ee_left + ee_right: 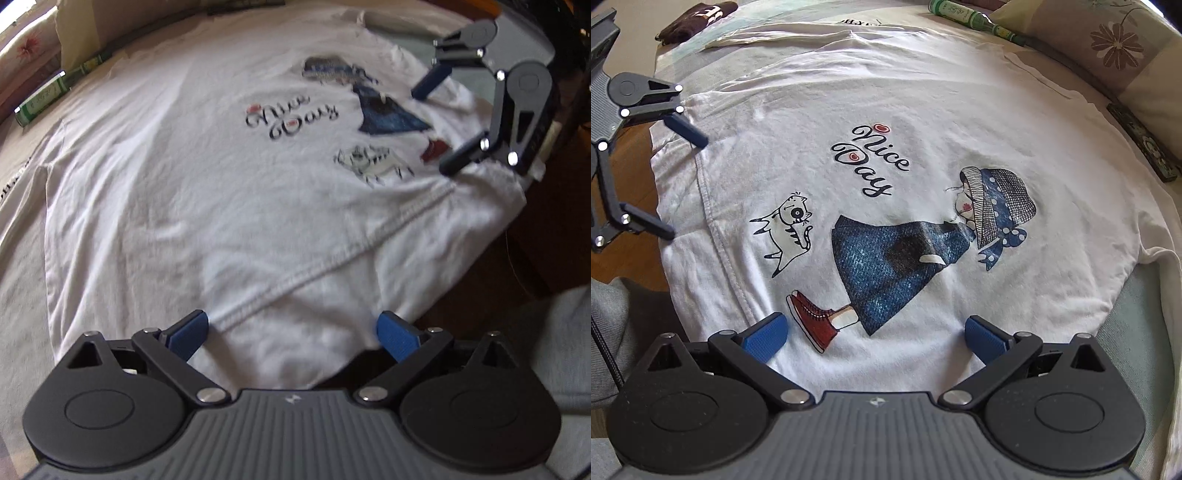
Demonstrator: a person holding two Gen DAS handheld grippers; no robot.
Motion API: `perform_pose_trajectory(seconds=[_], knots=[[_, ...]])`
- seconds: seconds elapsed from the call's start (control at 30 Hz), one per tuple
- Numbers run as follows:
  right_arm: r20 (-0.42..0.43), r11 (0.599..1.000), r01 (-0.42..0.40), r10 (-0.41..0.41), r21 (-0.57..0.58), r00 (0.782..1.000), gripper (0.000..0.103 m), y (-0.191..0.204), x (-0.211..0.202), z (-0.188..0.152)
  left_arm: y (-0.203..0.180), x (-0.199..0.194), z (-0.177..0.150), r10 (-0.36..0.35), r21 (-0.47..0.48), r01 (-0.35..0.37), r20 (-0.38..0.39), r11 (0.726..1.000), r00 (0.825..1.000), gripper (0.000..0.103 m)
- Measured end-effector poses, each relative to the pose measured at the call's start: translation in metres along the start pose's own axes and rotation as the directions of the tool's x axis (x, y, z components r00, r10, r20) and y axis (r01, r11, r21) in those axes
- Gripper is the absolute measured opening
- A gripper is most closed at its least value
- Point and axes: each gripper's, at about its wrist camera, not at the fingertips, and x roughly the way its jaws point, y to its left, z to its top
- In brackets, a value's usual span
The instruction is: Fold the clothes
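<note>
My left tongs [291,332] are hovering released over the hem [332,254]; my right tongs [875,339] are gaping too. 1 shirt [923,122] is lying flat on the bed [746,55], print up.

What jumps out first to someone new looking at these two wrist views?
The white T-shirt spread flat over the bed, with its "Nice Day" lettering and the print of a girl in a blue dress beside a cat. Next, both grippers, left and right, open over the hem end. A green bottle lies at the far edge by a floral pillow.
</note>
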Motion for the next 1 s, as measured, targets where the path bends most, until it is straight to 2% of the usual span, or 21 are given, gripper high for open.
perform_pose_trajectory(seconds=[0.03, 0.1, 0.23, 0.3, 0.43, 0.57, 0.63, 0.8, 0.87, 0.93, 1.0], knots=[[-0.017, 1.0, 0.01, -0.01, 0.016, 1.0, 0.103, 0.0, -0.001, 0.003, 0.002, -0.003, 0.0, -0.003, 0.016, 0.004, -0.02, 1.0, 1.0, 0.093], [-0.037, 0.999, 0.015, -0.013, 0.052, 0.999, 0.103, 0.0, -0.003, 0.01, 0.012, -0.01, 0.01, -0.003, 0.017, 0.002, 0.018, 1.0, 1.0, 0.093], [0.055, 0.992, 0.067, -0.073, 0.105, 0.996, 0.103, 0.0, -0.013, 0.019, 0.035, -0.007, 0.045, 0.039, -0.005, -0.039, 0.122, 0.999, 0.992, 0.094], [0.039, 0.987, 0.073, -0.079, 0.14, 0.996, 0.103, 0.0, -0.008, 0.019, 0.041, 0.003, 0.057, 0.041, 0.004, -0.042, 0.135, 0.999, 0.99, 0.094], [-0.005, 0.982, 0.075, -0.075, 0.173, 0.997, 0.103, 0.009, -0.009, -0.011, 0.036, 0.015, 0.045, 0.033, 0.102, -0.044, 0.108, 0.994, 0.994, 0.095], [-0.028, 0.989, 0.096, -0.093, 0.113, 0.995, 0.103, 0.028, -0.027, -0.049, 0.051, 0.008, 0.021, 0.006, 0.05, -0.007, 0.025, 0.999, 1.0, 0.097], [-0.064, 0.993, 0.085, -0.08, 0.081, 0.995, 0.103, 0.033, -0.032, -0.053, 0.051, 0.003, 0.021, 0.028, 0.098, -0.027, -0.005, 0.995, 1.0, 0.097], [-0.025, 0.983, 0.092, -0.089, 0.158, 0.996, 0.103, 0.021, -0.036, -0.039, 0.069, 0.003, 0.061, 0.051, 0.09, -0.059, 0.081, 0.994, 0.995, 0.095], [-0.044, 0.976, 0.102, -0.095, 0.193, 0.995, 0.103, 0.014, -0.027, -0.039, 0.077, 0.013, 0.079, 0.067, 0.101, -0.078, 0.114, 0.992, 0.991, 0.095], [-0.041, 0.976, 0.103, -0.096, 0.192, 0.994, 0.103, 0.014, -0.026, -0.047, 0.086, 0.021, 0.092, 0.078, 0.122, -0.094, 0.129, 0.988, 0.989, 0.095], [-0.064, 0.978, 0.102, -0.092, 0.181, 0.994, 0.103, 0.016, -0.029, -0.05, 0.1, 0.024, 0.098, 0.087, 0.097, -0.099, 0.12, 0.99, 0.989, 0.095]])
